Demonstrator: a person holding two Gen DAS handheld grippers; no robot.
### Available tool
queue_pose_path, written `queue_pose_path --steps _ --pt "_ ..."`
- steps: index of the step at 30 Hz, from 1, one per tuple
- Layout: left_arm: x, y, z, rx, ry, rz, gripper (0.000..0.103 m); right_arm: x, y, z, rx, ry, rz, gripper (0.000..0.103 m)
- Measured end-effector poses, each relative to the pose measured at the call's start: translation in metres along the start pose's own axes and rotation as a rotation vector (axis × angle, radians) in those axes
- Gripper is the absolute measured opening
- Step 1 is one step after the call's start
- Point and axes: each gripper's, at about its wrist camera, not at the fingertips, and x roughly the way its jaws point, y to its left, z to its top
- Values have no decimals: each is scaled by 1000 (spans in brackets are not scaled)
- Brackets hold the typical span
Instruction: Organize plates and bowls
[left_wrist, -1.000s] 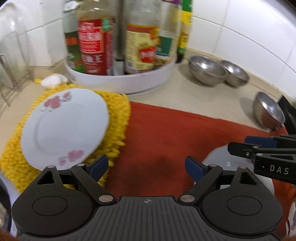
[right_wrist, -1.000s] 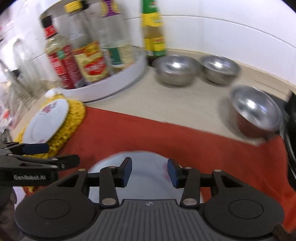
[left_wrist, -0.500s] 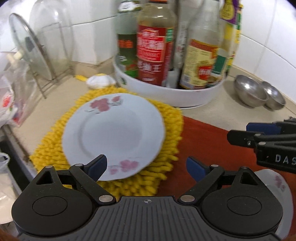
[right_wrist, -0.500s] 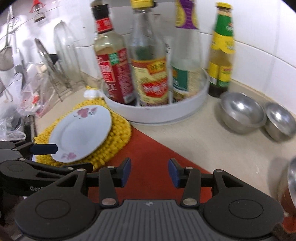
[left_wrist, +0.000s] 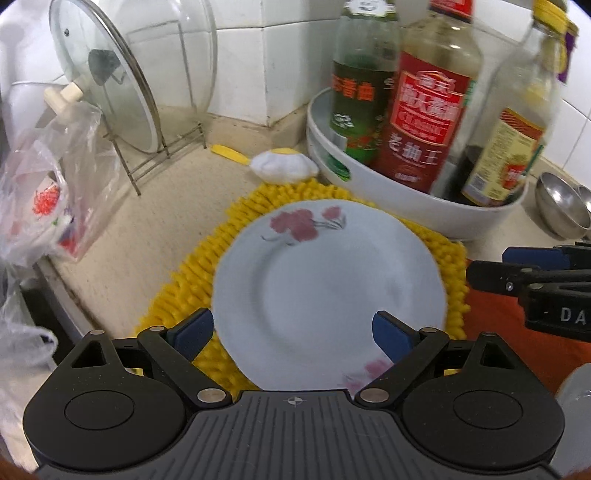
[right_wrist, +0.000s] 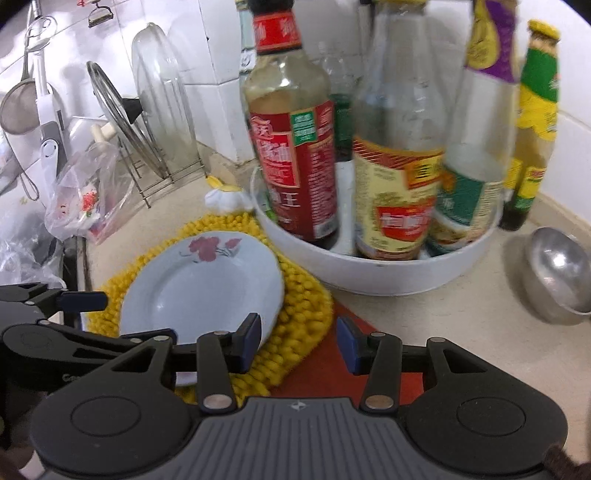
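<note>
The flowered plate (left_wrist: 328, 291) lies flat on the yellow mat (left_wrist: 192, 273), just beside the white bottle tray (left_wrist: 436, 214). The left gripper (left_wrist: 293, 332) hangs over it, spread wide and empty. The right gripper (right_wrist: 298, 341) hangs beside, partly spread, pinching nothing.

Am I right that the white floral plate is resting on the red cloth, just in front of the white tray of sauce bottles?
Not quite: the floral plate rests on the yellow chenille mat, not the red cloth, which lies to the mat's right. The left wrist view shows it. It is indeed just in front of the white tray of sauce bottles.
</note>
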Motion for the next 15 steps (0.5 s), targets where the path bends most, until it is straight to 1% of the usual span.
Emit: queue_pose_path --steps 8,12,15 --pt "28 34 12 -18 27 -53 96 38 15 10 24 68 -18 41" --pt "39 41 18 -14 39 -87 96 50 19 11 37 98 -26 41" --pt "51 42 22 -2 62 -104 95 58 21 10 44 117 -31 41"
